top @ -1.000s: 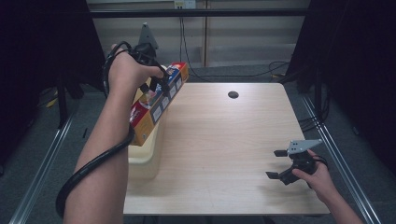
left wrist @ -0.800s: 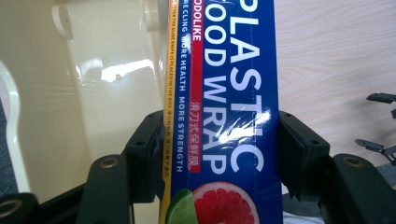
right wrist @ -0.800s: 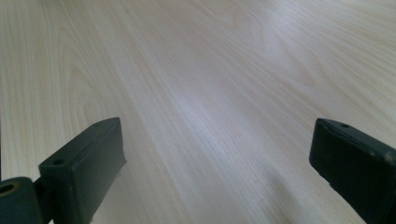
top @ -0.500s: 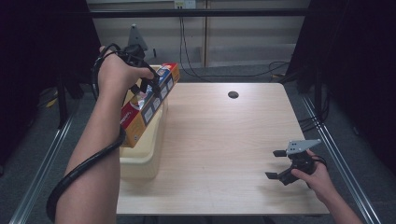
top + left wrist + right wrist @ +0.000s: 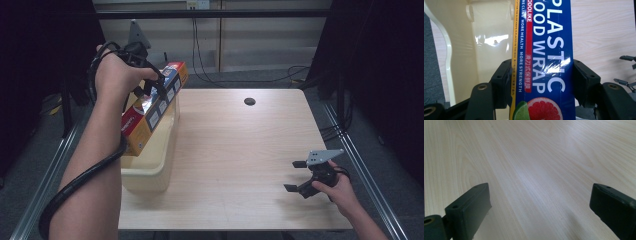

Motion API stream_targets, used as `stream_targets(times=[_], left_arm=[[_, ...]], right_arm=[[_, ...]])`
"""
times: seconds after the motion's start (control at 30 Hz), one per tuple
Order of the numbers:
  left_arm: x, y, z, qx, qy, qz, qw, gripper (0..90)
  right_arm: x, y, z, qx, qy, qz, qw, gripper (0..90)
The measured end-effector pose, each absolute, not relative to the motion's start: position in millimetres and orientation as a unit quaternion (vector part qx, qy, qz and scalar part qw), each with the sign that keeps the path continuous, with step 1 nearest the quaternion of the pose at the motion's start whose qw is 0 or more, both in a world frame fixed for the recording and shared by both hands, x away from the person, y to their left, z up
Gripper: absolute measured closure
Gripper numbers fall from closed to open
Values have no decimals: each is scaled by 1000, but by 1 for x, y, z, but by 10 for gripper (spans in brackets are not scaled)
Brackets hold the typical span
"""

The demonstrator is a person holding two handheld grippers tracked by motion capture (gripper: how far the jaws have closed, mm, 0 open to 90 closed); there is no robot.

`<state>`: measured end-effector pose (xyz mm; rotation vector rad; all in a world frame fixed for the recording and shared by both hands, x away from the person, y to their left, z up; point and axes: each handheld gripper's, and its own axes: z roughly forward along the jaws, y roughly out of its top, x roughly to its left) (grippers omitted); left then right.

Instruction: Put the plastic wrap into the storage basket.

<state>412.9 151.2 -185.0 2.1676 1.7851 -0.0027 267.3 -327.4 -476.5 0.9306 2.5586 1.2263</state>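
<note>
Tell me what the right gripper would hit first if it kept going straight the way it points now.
Probably the bare table top. The right gripper is open and empty, aimed low across the wood towards the cream tub; the tub lies far off, so depth is unclear.

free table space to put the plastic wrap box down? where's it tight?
Free: the wide bare stretch of table between the cream bin and the right gripper, up to the small dark hole. Tight: the left edge, where the left gripper holds the plastic wrap box over the bin.

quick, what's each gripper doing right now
left gripper: shut on the long blue plastic wrap box, held above the cream plastic bin
right gripper: open, holding nothing
</note>
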Motion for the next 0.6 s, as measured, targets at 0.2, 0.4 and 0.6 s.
stream_targets(times=[0.2, 0.4, 0.6], left_arm=[[411, 158, -184, 758, 631, 3, 164, 408], [410, 165, -184, 751, 640, 9, 163, 408], [408, 171, -186, 746, 647, 13, 157, 408]], right_arm=[[267, -327, -477, 311, 854, 409, 79, 32], [267, -327, -476, 311, 854, 409, 79, 32], [267, -327, -476, 310, 854, 409, 79, 32]])
